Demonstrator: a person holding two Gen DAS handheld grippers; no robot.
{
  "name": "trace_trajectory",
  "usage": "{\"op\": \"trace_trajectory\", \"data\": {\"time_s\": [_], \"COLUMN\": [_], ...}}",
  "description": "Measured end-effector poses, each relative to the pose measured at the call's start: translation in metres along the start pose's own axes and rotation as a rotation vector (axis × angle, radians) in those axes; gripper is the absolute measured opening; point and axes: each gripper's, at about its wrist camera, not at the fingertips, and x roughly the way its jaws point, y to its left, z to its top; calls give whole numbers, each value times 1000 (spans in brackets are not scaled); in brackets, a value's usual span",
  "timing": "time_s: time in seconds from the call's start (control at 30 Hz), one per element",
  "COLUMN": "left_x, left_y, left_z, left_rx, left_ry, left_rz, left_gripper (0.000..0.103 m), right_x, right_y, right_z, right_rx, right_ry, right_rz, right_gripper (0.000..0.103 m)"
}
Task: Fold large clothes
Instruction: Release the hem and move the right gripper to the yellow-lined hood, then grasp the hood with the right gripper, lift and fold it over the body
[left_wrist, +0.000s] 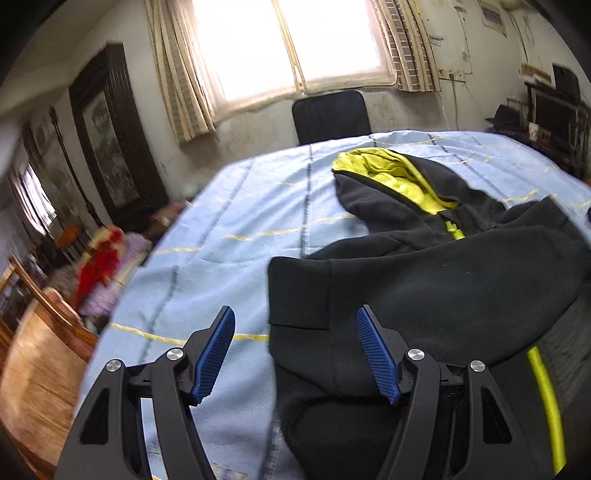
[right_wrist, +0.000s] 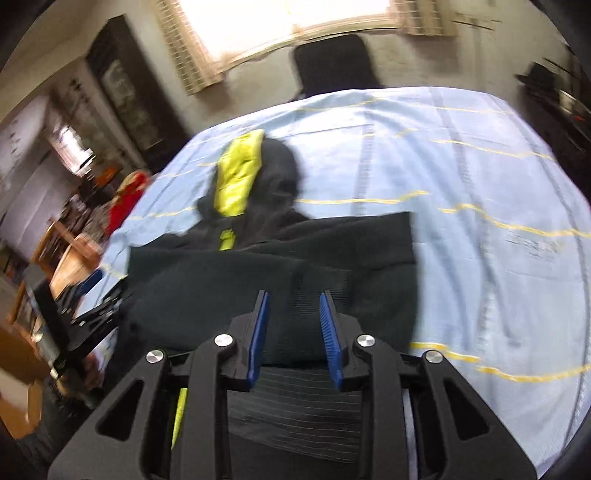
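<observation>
The light blue bedsheet with yellow and dark stripes (left_wrist: 236, 206) is spread over the whole table, and the black fleece hoodie with the lime-green hood lining (left_wrist: 443, 280) is laid on it toward the near edge, hood pointed at the far edge by the window. Sleeves look already folded in, so a bottom-to-top fold is probably up next.

The left gripper (left_wrist: 295, 354) is spread wide, nothing pinched, parked over the hoodie's left edge. The right gripper (right_wrist: 293, 332) is partly parted over the ribbed hem (right_wrist: 295, 406); nothing is seen clamped there, though that view is pretty blurred.

What could get messed up: thick fleece, so only the top layer might get grabbed and the folded sleeve dragged back out. The loose sheet could also be pinched along with the hem and bunched up.

A black chair back (left_wrist: 330, 116) is seen beyond the far edge, and a wooden chair (left_wrist: 40, 332) at the left edge. Neither looks in the way.
</observation>
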Motion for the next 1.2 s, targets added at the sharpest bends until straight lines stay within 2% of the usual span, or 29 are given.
{"op": "trace_trajectory", "data": {"time_s": [0.03,0.1,0.2,0.3,0.33,0.37,0.43,0.47,0.6,0.63,0.67,0.7,0.73,0.83,0.93,1.03,1.2], "left_x": [1,4,10,34,43,42,42,41,32,33,34,38,42,59,62,71,73], "left_y": [-1,-10,-32,-52,-56,-56,-55,-51,-36,-36,-37,-40,-43,-58,-53,-43,-44], "left_z": [4,12,19,15,12,11,12,14,29,34,37,40,41,33,33,36,39], "left_rx": [-12,6,86,140,144,135,138,123,52,43,37,32,36,69,32,-28,-28], "left_ry": [27,58,66,142,159,136,142,147,102,101,102,108,114,119,120,157,160], "left_rz": [-52,-88,-96,-114,-109,-108,-115,-123,-127,-127,-130,-138,-141,-111,-153,-218,-226], "left_gripper": [69,69,69,69,71,71,72,72,72,72,72,72,72,72,72,74,75], "right_x": [5,17,39,72,80,78,76,69,49,47,47,47,49,67,87,114,163], "right_y": [7,23,32,24,21,18,16,17,24,24,21,18,15,-1,-11,-6,20], "right_z": [2,7,9,2,-1,0,3,8,38,47,61,71,81,115,143,156,159], "right_rx": [-19,-73,-113,-107,-103,-106,-90,-89,-117,-110,-110,-111,-109,-52,-26,-82,-252], "right_ry": [15,45,122,252,281,259,273,244,129,98,46,5,-26,-57,-70,-52,-19], "right_rz": [10,20,23,-10,-15,-6,-4,0,22,23,6,-19,-38,-15,10,-13,-71], "right_gripper": [27,27,27,27,24,21,20,23,25,41,63,69,71,71,70,70,71]}}
